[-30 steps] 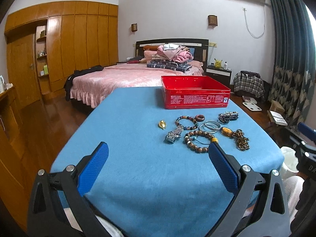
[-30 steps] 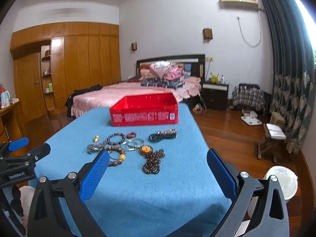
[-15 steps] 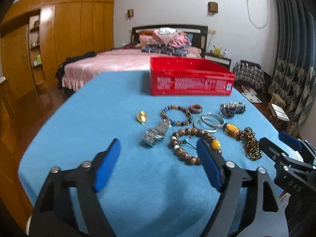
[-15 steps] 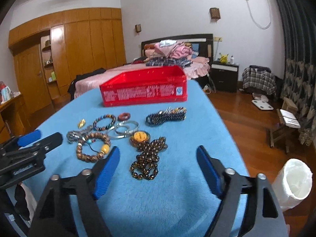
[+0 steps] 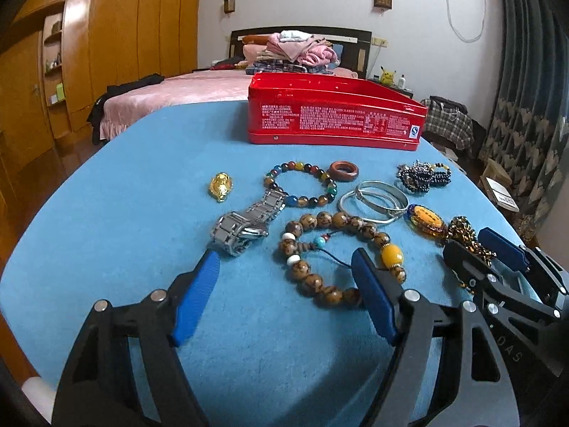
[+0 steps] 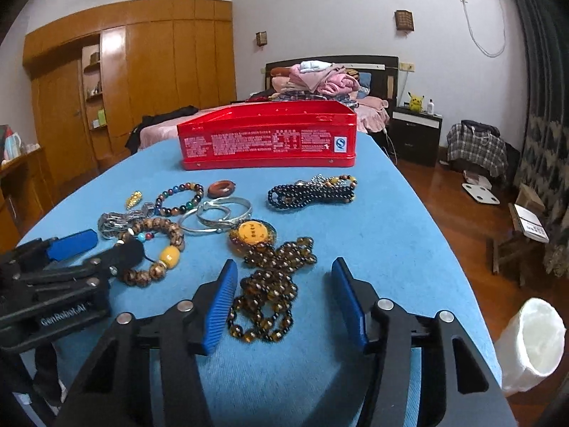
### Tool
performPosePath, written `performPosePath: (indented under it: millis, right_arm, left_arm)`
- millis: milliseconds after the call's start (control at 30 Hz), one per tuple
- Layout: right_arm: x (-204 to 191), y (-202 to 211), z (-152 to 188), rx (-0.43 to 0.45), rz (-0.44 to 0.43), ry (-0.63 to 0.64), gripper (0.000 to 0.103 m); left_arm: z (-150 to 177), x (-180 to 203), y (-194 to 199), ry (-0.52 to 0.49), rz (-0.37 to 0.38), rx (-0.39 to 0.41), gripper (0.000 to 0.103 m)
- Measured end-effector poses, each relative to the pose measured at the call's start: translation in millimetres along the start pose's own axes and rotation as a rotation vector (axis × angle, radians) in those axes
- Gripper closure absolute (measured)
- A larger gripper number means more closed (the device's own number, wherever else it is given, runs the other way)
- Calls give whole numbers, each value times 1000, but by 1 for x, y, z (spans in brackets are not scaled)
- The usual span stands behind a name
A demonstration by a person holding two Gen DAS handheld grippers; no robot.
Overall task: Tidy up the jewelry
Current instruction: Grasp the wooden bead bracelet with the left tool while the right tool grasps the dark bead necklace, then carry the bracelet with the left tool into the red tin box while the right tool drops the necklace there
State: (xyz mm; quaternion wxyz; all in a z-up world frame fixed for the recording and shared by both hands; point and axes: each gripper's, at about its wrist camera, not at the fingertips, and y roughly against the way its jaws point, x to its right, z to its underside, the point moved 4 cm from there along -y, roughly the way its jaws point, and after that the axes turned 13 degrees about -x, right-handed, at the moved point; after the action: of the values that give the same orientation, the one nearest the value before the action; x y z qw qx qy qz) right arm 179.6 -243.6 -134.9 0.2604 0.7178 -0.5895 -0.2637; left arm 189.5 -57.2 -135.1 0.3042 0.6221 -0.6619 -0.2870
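Because the brown wooden-bead bracelet (image 5: 330,249) overlaps the steel watch (image 5: 245,226) and silver bangles (image 5: 373,201) on the blue-covered bench (image 5: 124,213), we risk dragging neighbours along; our left hand-held gripper (image 5: 284,281) hangs released and wide over it, our right hand-held gripper (image 6: 282,293) equally spread around the amber bead necklace (image 6: 270,284), both empty, short of the red tin box (image 6: 266,140).

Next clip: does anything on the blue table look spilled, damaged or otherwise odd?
Nothing looks broken or spilled. The jewelry lies loose in front of the red tin; the metal watch touches the multicolor bead bracelet, and the silver bangles overlap. Both grippers hover open, empty.
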Motion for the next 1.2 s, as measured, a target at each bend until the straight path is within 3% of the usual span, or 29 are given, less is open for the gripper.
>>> performPosePath:
  millis: [133, 233, 333, 400, 467, 667, 733, 767, 800, 833, 967, 1200]
  right_arm:
    - [-1, -4, -2, 12, 7, 8, 50]
    - [1, -5, -3, 14, 2, 1, 59]
    - [0, -4, -3, 12, 17, 15, 65]
    - [-1, -3, -3, 3, 5, 22, 69]
    - [-1, -2, -2, 1, -6, 18, 70]
    - [-3, -5, -3, 7, 3, 19, 66]
    - [-2, -6, -5, 1, -17, 5, 67]
    - [-1, -6, -5, -6, -23, 3, 69]
    - [1, -5, -5, -9, -27, 3, 72]
    - [1, -4, -6, -16, -37, 5, 82]
    - [1, 4, -8, -25, -62, 8, 82]
    - [-1, 27, -25, 11, -69, 22, 82]
  left_arm:
    - [0, 0, -2, 0, 13, 12, 29]
    - [-1, -1, -3, -4, 24, 22, 31]
    - [-1, 0, -4, -13, 28, 26, 42]
    - [-1, 3, -4, -20, 47, 25, 55]
    - [0, 5, -3, -25, 74, 20, 60]
    - [0, 8, -5, -2, 57, 23, 60]
    - [0, 8, -5, 3, 68, 29, 68]
    - [0, 8, -4, 9, 88, 34, 82]
    - [0, 7, -4, 20, 95, 34, 85]
    - [0, 7, -3, 24, 99, 32, 85]
    - [-1, 11, 3, 19, 118, 34, 86]
    - [-18, 20, 36, -2, 165, 124, 86]
